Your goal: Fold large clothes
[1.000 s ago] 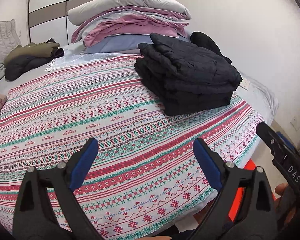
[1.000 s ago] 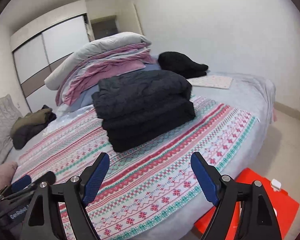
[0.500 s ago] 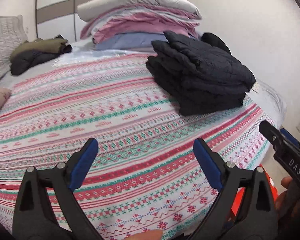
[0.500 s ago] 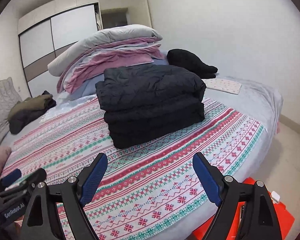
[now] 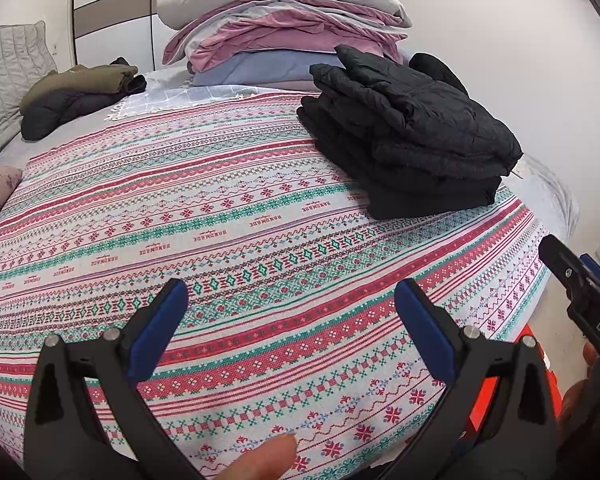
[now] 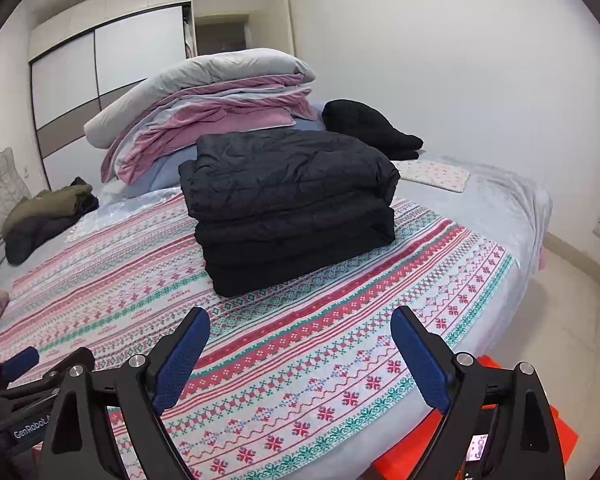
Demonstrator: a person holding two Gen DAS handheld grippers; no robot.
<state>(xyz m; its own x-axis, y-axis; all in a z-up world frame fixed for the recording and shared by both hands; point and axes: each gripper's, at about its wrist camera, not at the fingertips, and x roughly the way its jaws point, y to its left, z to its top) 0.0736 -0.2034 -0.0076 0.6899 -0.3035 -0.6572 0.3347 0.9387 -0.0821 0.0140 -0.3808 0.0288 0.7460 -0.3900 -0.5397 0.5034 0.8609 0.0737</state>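
- The fingers of the left gripper [image 5: 290,316] are spread wide apart above the near edge of the bed [image 5: 556,188], with nothing held
- The fingers of the right gripper [image 6: 300,344] are likewise held apart and empty
- A folded black jacket [image 6: 292,204] is stacked on the patterned cover [image 5: 220,240] towards the bed's right edge
- Folded bedding [image 6: 212,112] is piled at the far end, and an olive and dark garment [image 5: 76,92] is seen at the far left corner
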